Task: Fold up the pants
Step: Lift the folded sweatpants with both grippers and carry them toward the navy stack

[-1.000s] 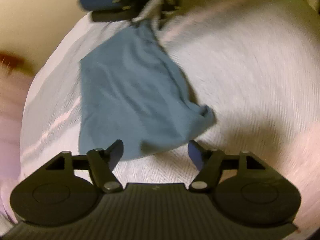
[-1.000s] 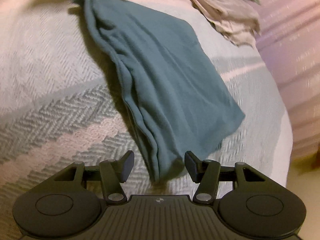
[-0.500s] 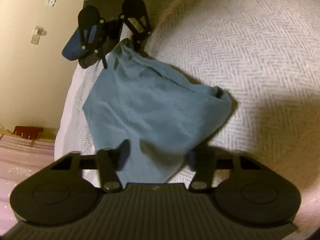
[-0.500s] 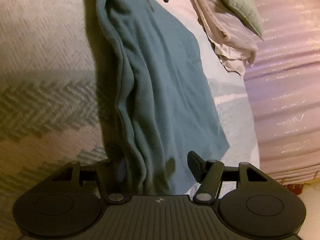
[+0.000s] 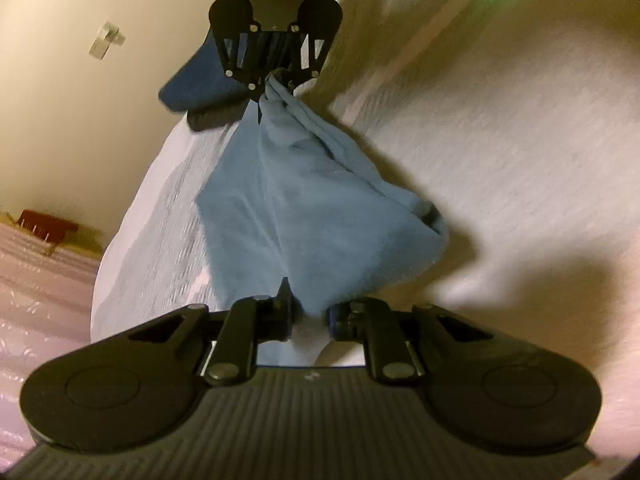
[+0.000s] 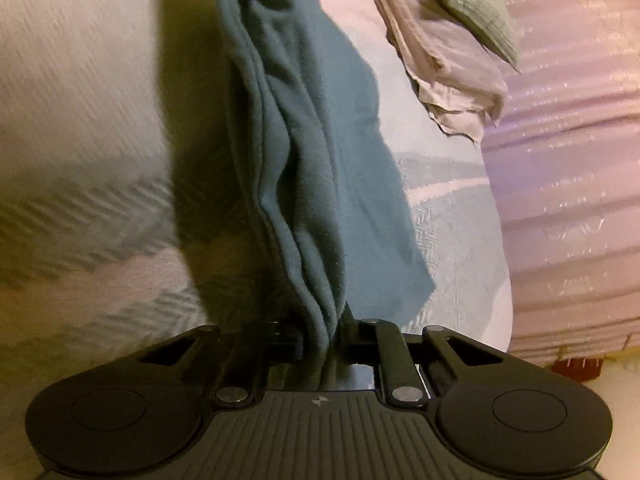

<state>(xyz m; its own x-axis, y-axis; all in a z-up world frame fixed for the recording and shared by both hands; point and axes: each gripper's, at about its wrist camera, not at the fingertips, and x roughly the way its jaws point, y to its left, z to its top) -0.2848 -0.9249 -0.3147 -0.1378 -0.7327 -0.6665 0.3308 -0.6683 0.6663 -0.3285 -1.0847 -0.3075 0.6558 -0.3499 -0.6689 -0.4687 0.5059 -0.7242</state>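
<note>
Soft teal-blue fleece pants, folded lengthwise, stretched above a white herringbone-weave bedspread, long axis running from one gripper to the other. Left hand-held gripper: jaws closing, pinching one end of the cloth. Right hand-held gripper: jaws closing, bunched opposite end clamped between them; pale pink crumpled linen beyond.

1. Pants: blue-teal fleece, folded into a narrow bundle.
2. Stretched taut between two pinched ends, lengthwise wrinkles and stacked edges showing.
3. Middle sags over the pale herringbone bedspread.
</note>
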